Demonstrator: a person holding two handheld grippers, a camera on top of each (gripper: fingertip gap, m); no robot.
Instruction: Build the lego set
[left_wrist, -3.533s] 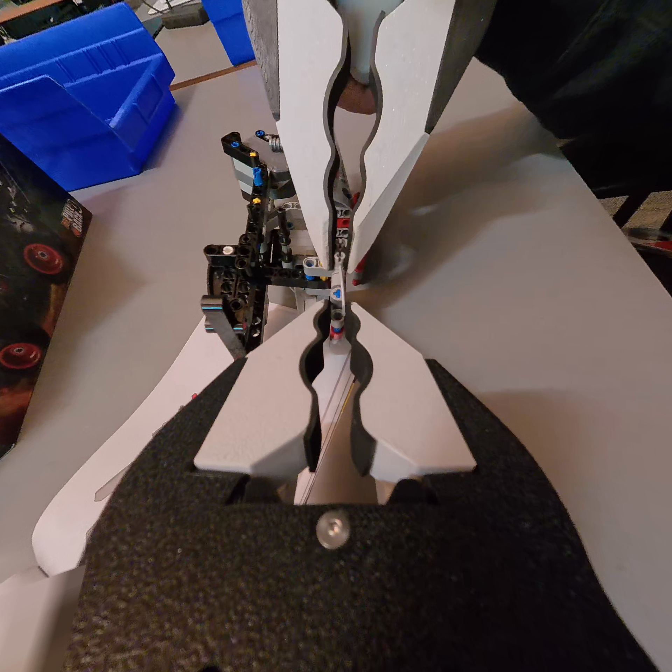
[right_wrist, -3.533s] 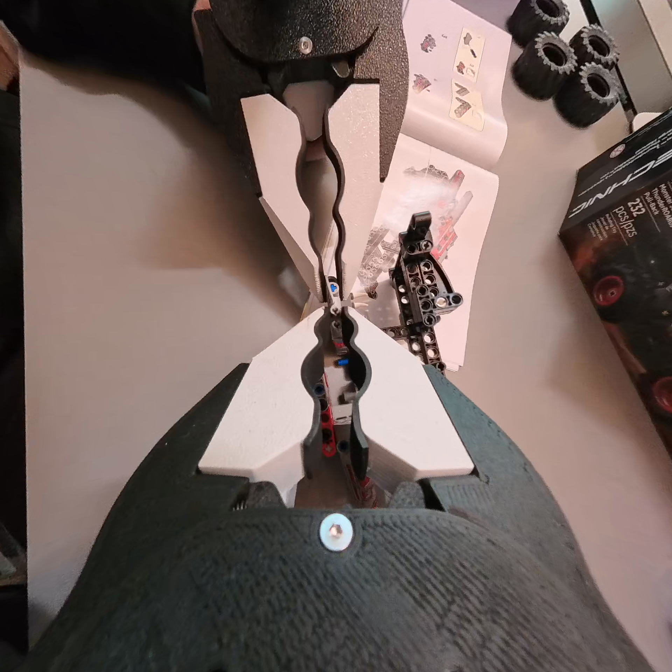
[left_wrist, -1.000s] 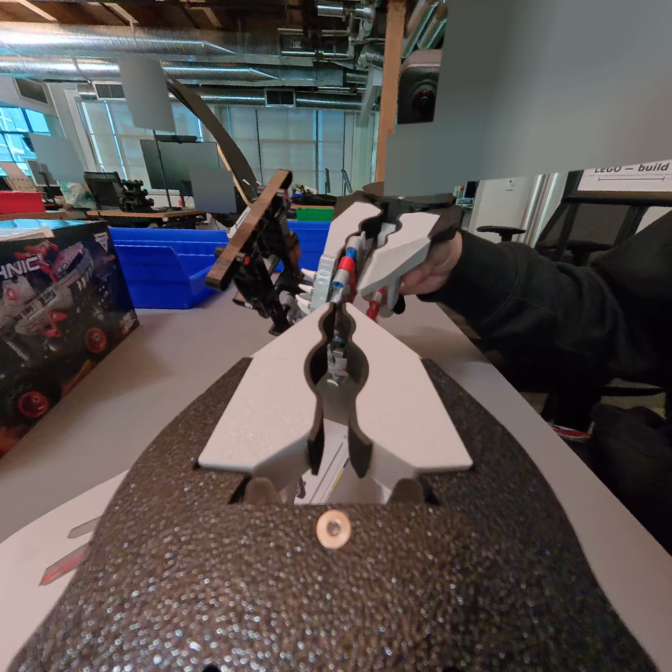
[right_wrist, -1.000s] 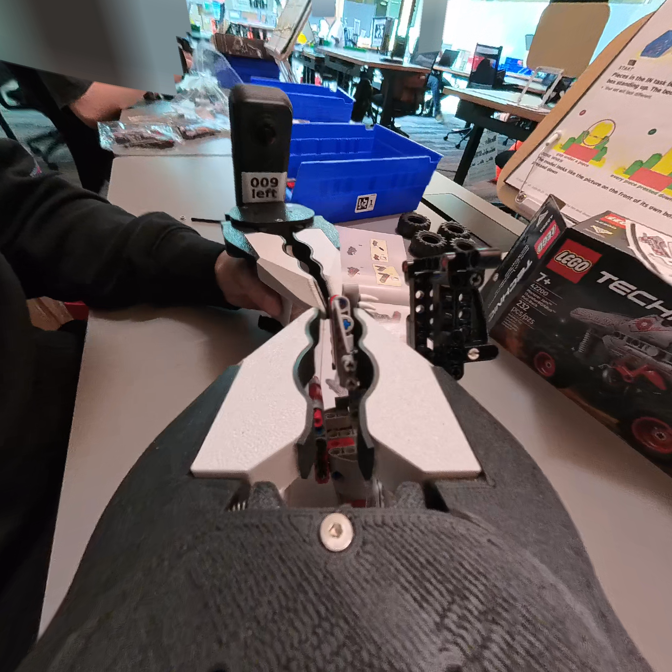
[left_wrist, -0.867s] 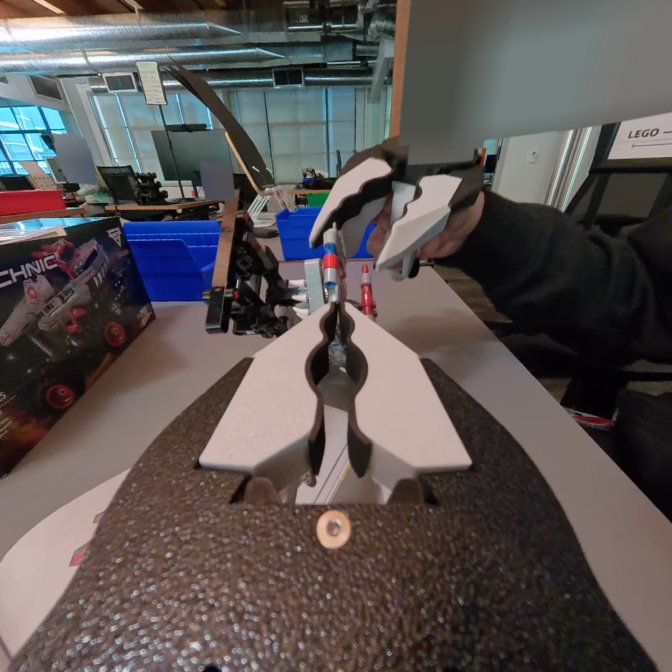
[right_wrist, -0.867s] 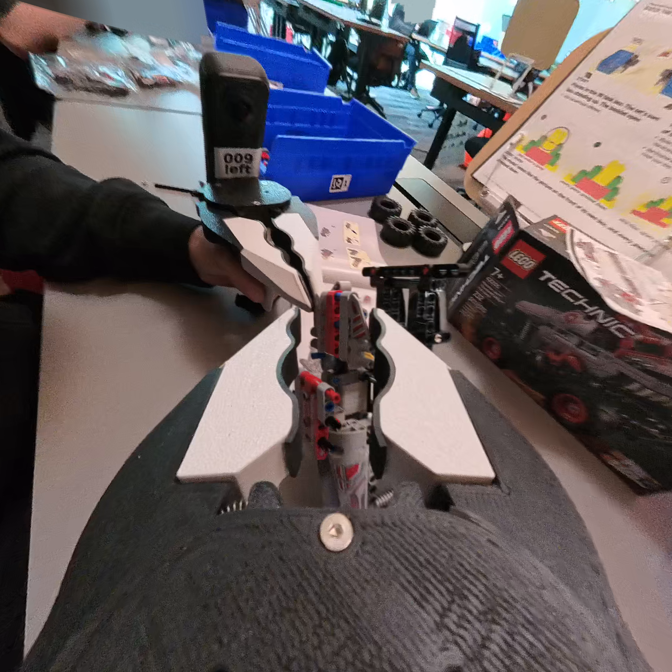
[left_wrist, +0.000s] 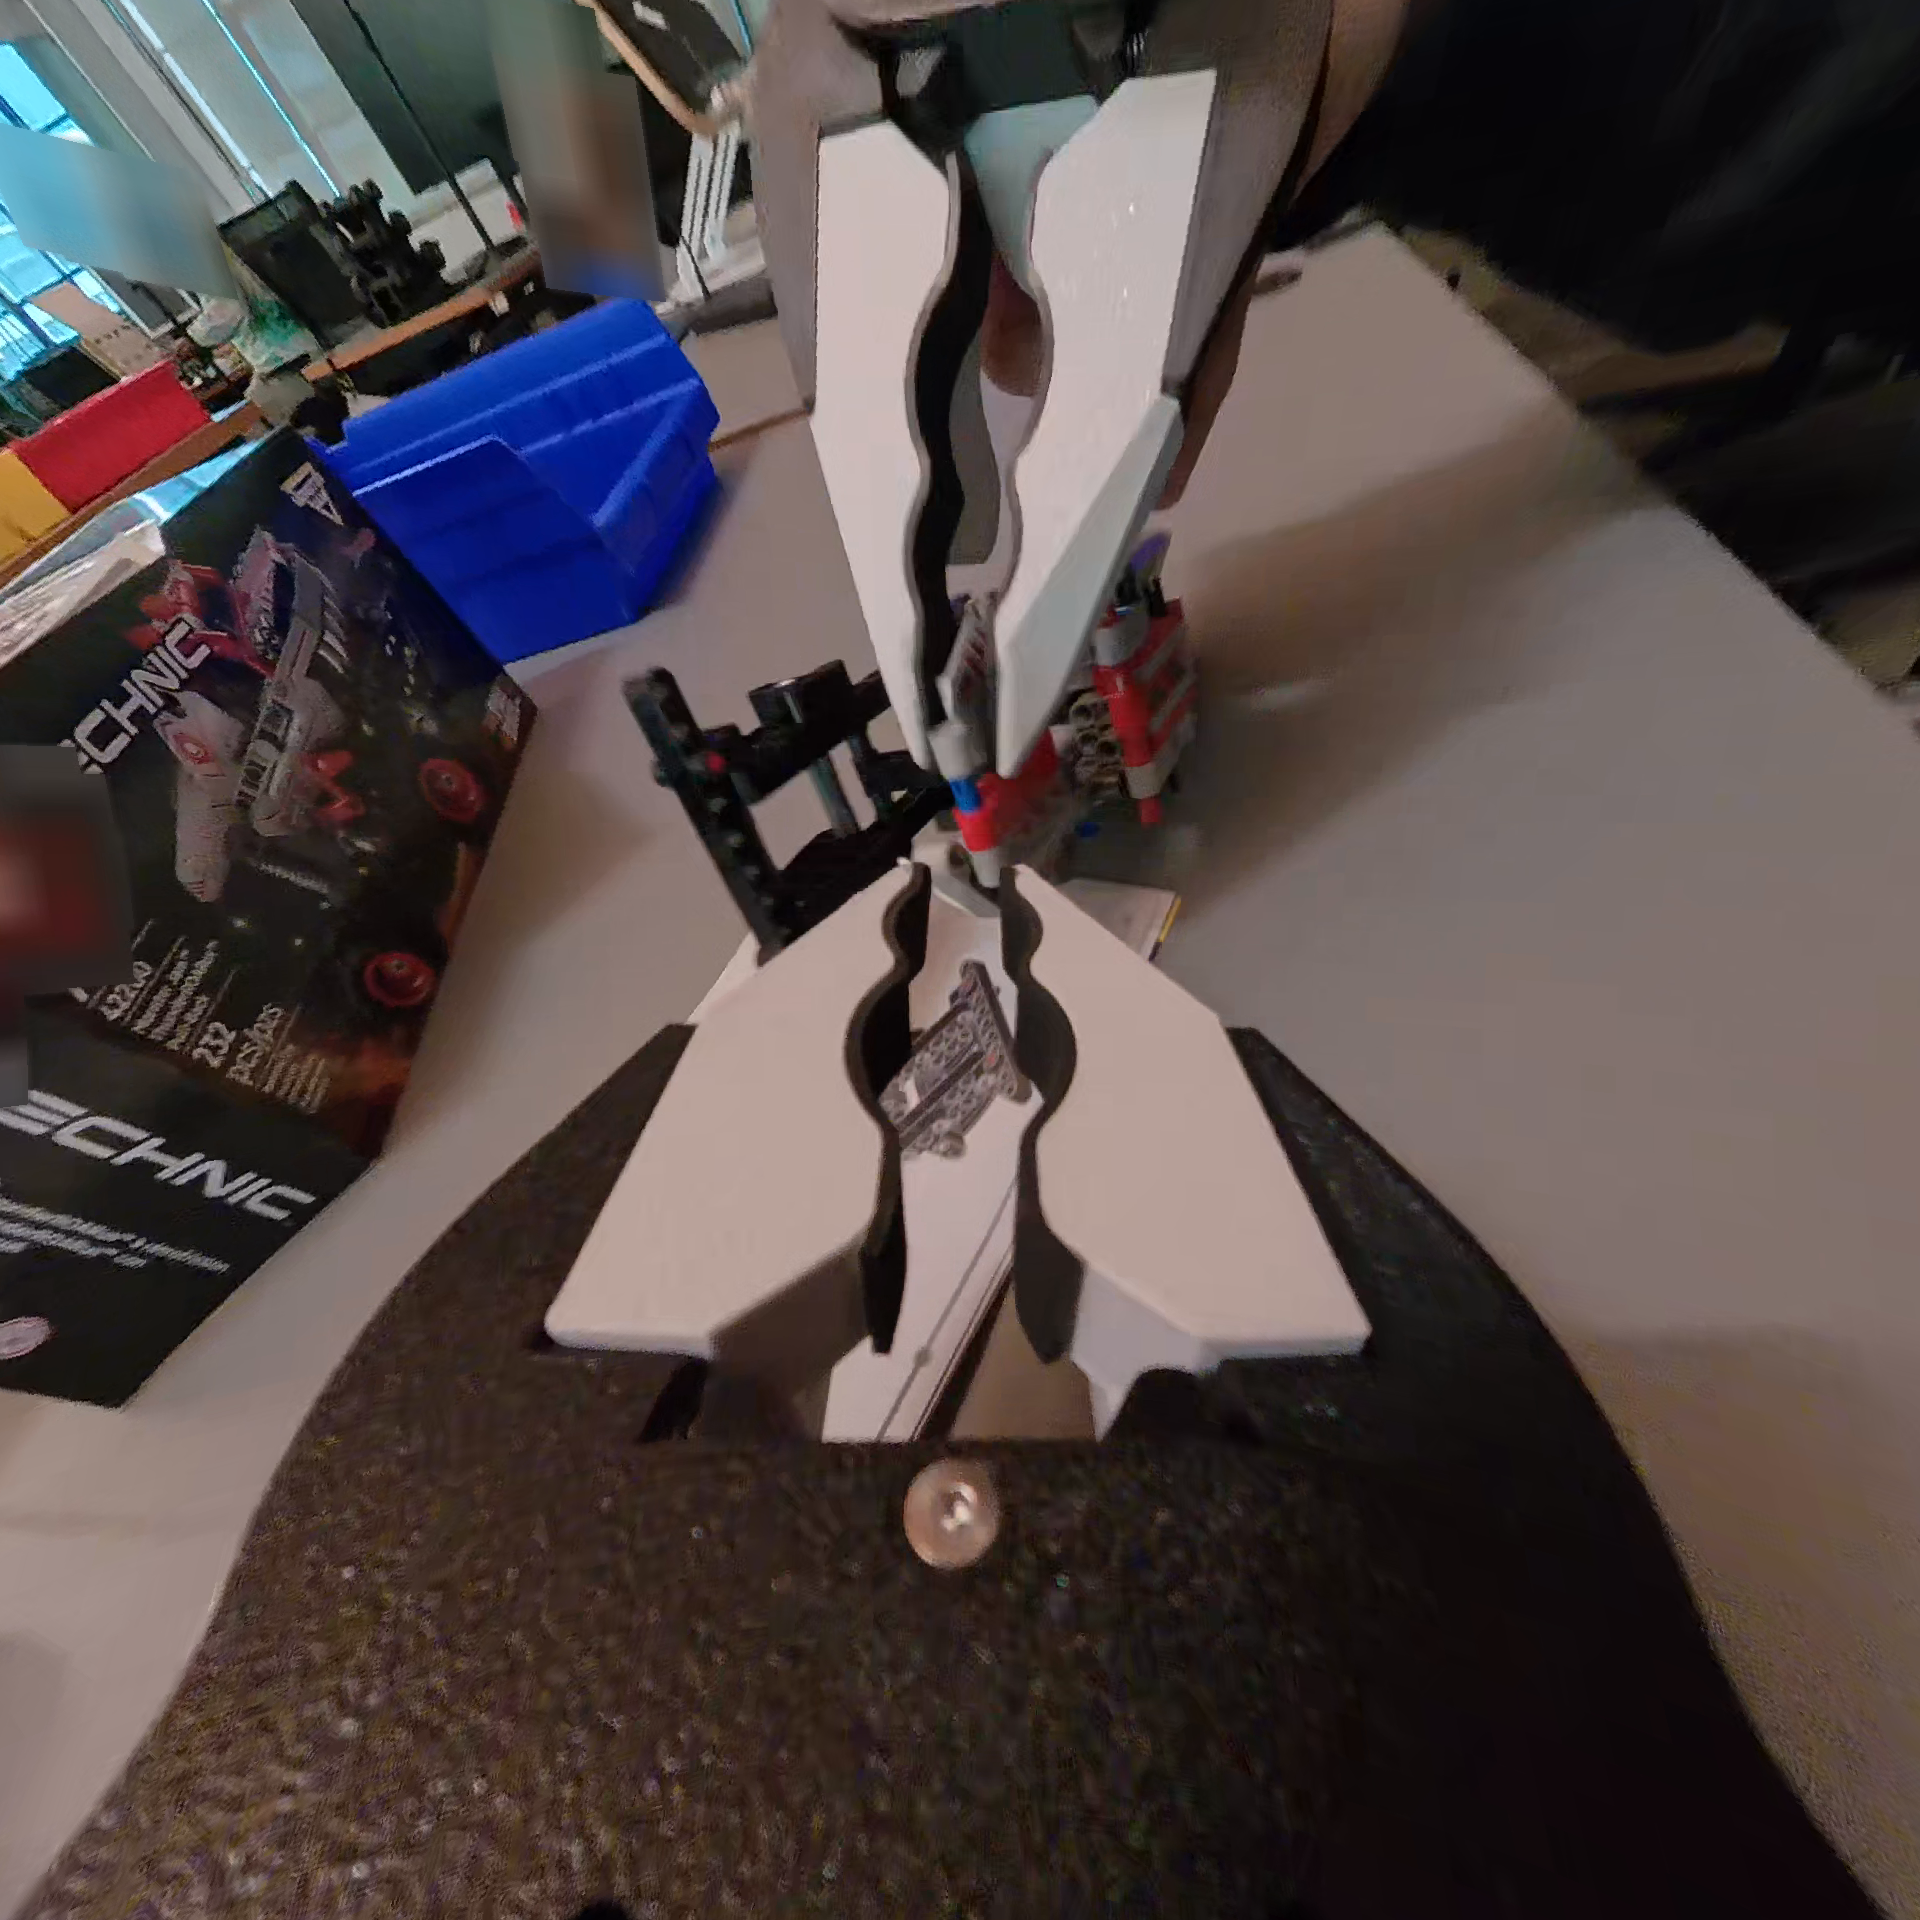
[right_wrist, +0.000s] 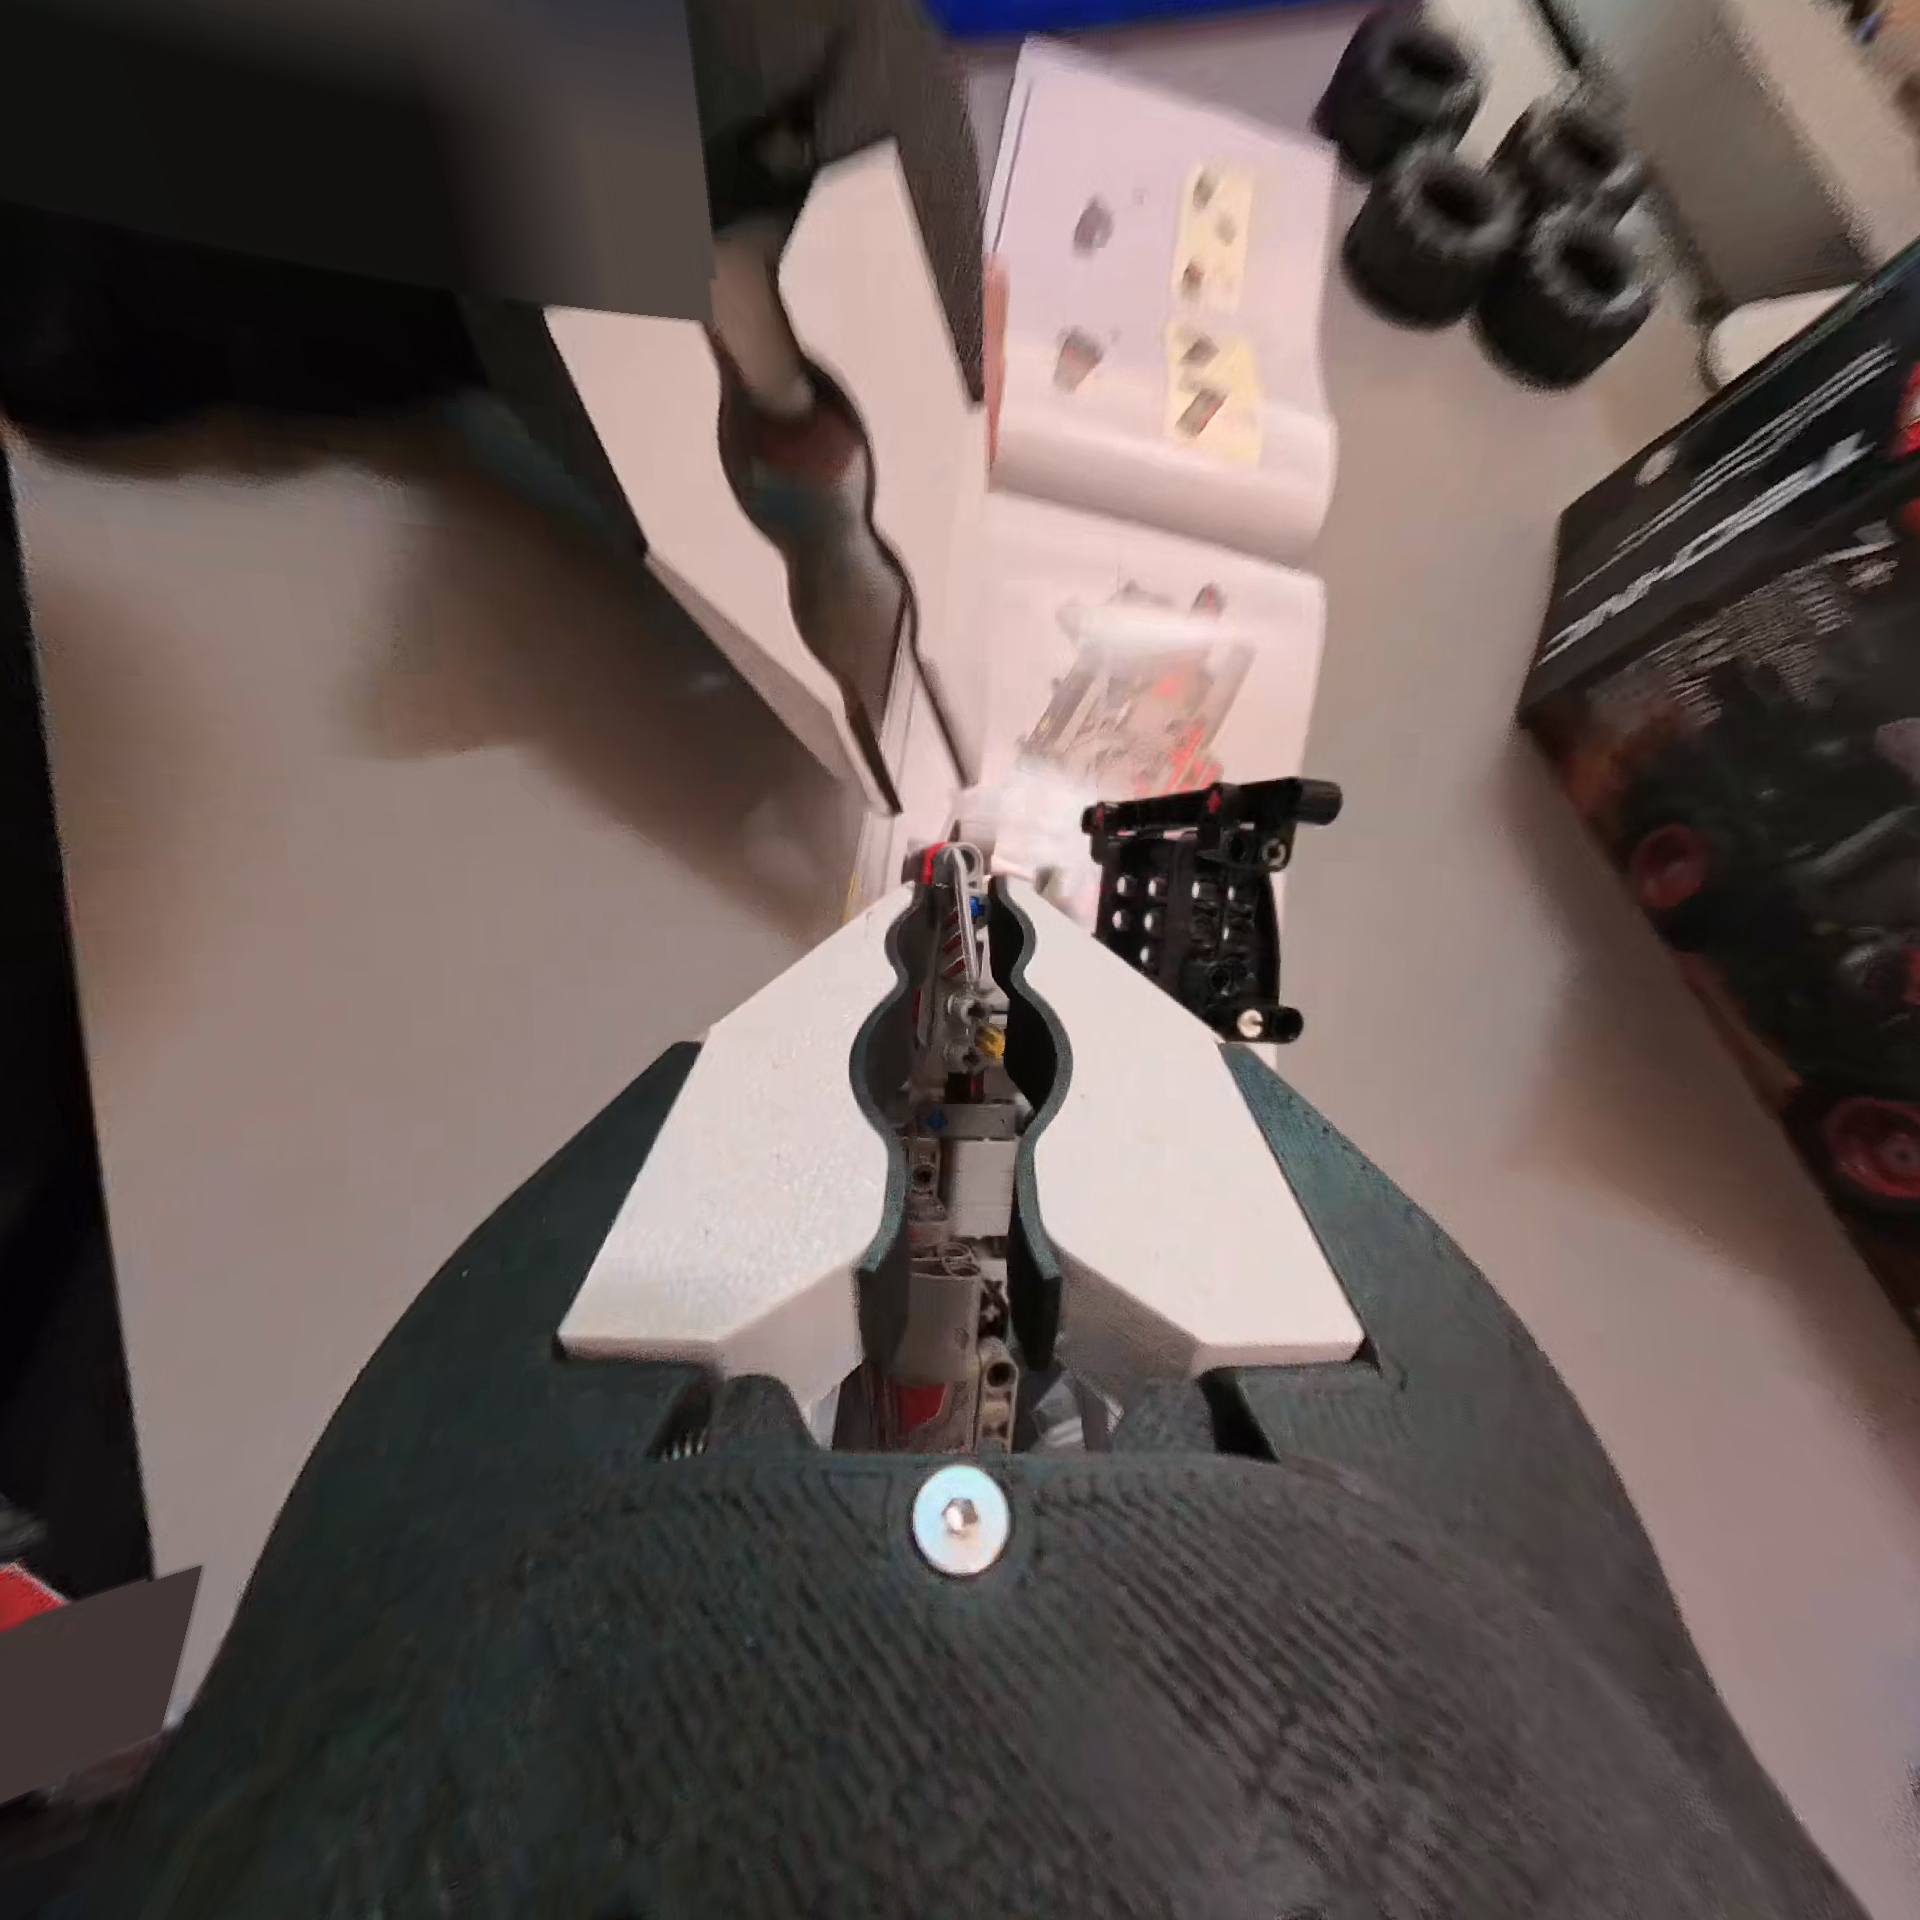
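Note:
The partly built lego model (left_wrist: 1132, 675) has a red, white and grey body and a black beam frame (left_wrist: 790, 769). It sits low over the instruction booklet (right_wrist: 1153, 416). My right gripper (right_wrist: 956, 883) is shut on the model's body (right_wrist: 961, 1143), with the black frame (right_wrist: 1195, 914) sticking out to the right. In the left wrist view the right gripper (left_wrist: 971, 764) comes down from above onto the model's end. My left gripper (left_wrist: 963, 878) has its jaws a little apart, its tips just at that end, with only a booklet page showing between them. It also shows blurred in the right wrist view (right_wrist: 925, 795).
The dark lego set box (left_wrist: 239, 831) stands left of the model and shows at the right in the right wrist view (right_wrist: 1766, 831). A blue bin (left_wrist: 540, 488) is behind it. Several black tyres (right_wrist: 1486, 218) lie beyond the booklet. A dark sleeve is at the far right. Left and right tips are no more than a few centimetres apart.
The model was held up in the air in my left gripper with the right gripper open around it. Now it is down near the table, the right gripper has shut on it and the left jaws have parted.

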